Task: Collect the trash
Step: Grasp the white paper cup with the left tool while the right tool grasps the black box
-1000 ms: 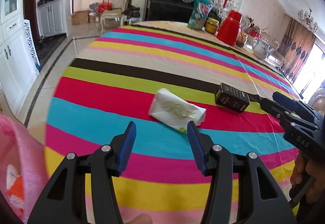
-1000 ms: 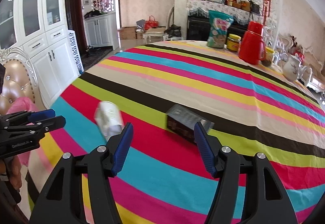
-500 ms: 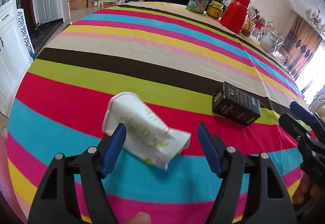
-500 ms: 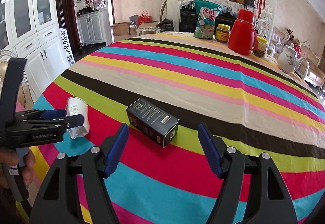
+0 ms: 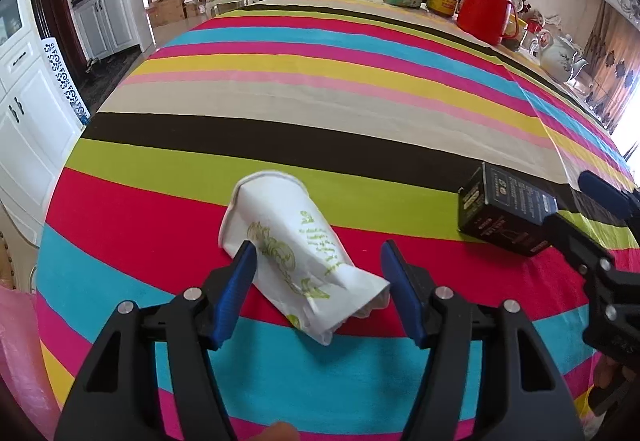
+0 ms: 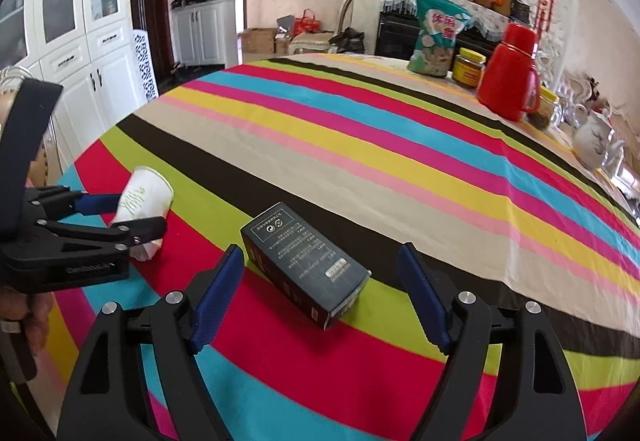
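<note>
Nothing is collected yet. The crumpled white paper cup [image 5: 296,261] lies between the left gripper [image 5: 318,287]'s closing fingers (not yet squeezed); the black cardboard box [image 6: 304,265] sits between the right gripper [image 6: 320,299]'s opening fingers, ungripped.

My left gripper [image 5: 316,273] points down at the striped tablecloth [image 5: 320,145], its jaws closing around a crushed white paper cup [image 5: 296,261] that lies on its side between them. The left pad touches the cup wall; the right pad stands just clear of the crumpled base. The cup's open rim faces away from me. To the right, a black box [image 5: 506,211] lies on the cloth, with my right gripper [image 5: 576,201] at its near end. A red thermos [image 5: 486,1] stands at the far edge.
</note>
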Demonstrator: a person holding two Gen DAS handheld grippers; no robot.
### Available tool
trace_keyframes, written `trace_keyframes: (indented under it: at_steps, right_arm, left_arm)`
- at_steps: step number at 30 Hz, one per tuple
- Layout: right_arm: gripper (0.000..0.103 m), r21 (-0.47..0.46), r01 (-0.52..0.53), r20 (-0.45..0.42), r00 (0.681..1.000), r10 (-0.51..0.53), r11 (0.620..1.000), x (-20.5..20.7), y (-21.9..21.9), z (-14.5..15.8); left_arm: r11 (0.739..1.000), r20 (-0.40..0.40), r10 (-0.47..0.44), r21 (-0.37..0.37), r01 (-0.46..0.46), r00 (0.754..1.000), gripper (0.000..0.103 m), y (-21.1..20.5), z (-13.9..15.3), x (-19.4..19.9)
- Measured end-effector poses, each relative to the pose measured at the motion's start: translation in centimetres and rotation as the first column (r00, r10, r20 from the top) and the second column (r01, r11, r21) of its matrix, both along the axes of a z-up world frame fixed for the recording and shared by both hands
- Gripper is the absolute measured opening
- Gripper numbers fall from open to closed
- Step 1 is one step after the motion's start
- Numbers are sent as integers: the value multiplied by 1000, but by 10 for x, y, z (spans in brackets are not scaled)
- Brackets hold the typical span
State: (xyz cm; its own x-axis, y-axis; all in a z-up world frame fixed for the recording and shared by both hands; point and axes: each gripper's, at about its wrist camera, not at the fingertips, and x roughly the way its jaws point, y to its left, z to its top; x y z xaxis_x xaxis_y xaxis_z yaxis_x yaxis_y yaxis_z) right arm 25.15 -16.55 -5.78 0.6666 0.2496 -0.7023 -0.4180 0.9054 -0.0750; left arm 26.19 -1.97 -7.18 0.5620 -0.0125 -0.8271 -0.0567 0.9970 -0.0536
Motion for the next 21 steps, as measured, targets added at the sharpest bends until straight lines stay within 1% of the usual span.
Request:
trace_keyframes:
  at_steps: [1, 2, 4, 10, 12, 13, 16, 20, 21]
  right_arm:
    - [75, -7, -6, -4, 1000, 6, 1000, 1, 2, -2]
    - [75, -15, -15, -8, 1000, 15, 1000, 3, 5, -4]
    - [75, -25, -27, -16, 1000, 27, 999, 7, 9, -7]
    - [74, -54, -53, -59, 997, 49, 997, 13, 17, -19]
    - [68, -64, -53, -65, 997, 49, 997, 13, 17, -21]
    - [62, -71, -48, -68, 997, 43, 996, 14, 17, -23]
    - [58, -79, -40, -66, 997, 35, 996, 13, 17, -23]
    - [46, -76, -25, -62, 998, 21, 997, 9, 15, -20]
    - [45, -67, -16, -60, 998, 11, 998, 7, 14, -19]
  left_arm:
    - [1000, 2, -9, 5, 9, 1000, 53, 2, 0, -1]
    - [1000, 3, -17, 7, 17, 1000, 44, 1, 0, -2]
    - [1000, 4, -26, 17, 26, 1000, 38, 3, 2, -5]
    - [1000, 3, -15, 16, 15, 1000, 39, 11, 2, -9]
    - [1000, 3, -15, 19, 15, 1000, 39, 10, 2, -7]
    - [1000, 3, -15, 20, 15, 1000, 39, 9, 2, -6]
    - [1000, 5, -14, 19, 13, 1000, 38, 8, 2, -6]
    - [1000, 11, -12, 17, 12, 1000, 38, 8, 2, -8]
    - [1000, 14, -10, 14, 10, 1000, 38, 9, 2, -9]
